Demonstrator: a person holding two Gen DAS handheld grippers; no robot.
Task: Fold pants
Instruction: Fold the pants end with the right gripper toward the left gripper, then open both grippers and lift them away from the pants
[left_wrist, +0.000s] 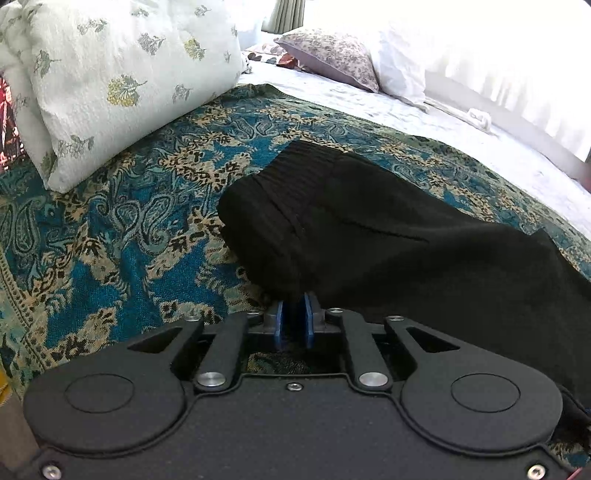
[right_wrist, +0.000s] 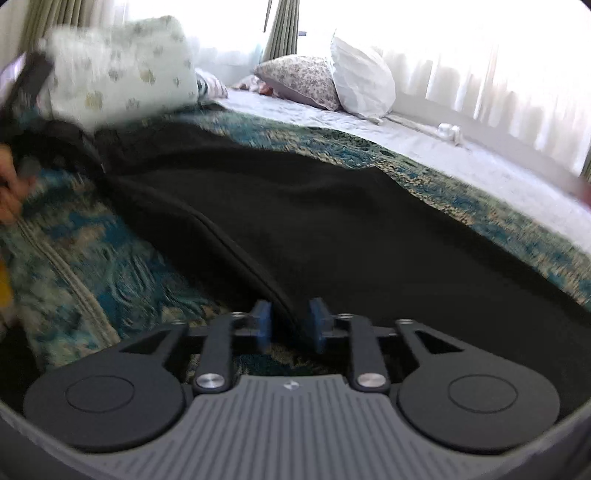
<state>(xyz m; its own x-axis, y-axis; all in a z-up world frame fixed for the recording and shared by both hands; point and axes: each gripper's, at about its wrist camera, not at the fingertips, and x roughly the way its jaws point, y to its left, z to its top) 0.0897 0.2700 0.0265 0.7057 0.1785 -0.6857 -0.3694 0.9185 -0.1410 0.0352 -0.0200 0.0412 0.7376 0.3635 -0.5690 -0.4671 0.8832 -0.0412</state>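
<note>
Pants (left_wrist: 369, 229): black, soft, limp; spread on the bedspread (left_wrist: 110, 229) ahead of you. Left gripper (left_wrist: 294, 317) pinches the waistband edge; right gripper (right_wrist: 290, 319) half-wide astride a seam. Grip hems, not loose middle.

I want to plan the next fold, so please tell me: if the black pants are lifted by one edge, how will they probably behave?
The black pants will probably hang limp, since they already drape in soft folds on the patterned bedspread. The fabric looks thick, with a ribbed waistband, so likely heavy for cloth. It seems matte, so the left gripper, closed on an edge, should hardly slip.
</note>
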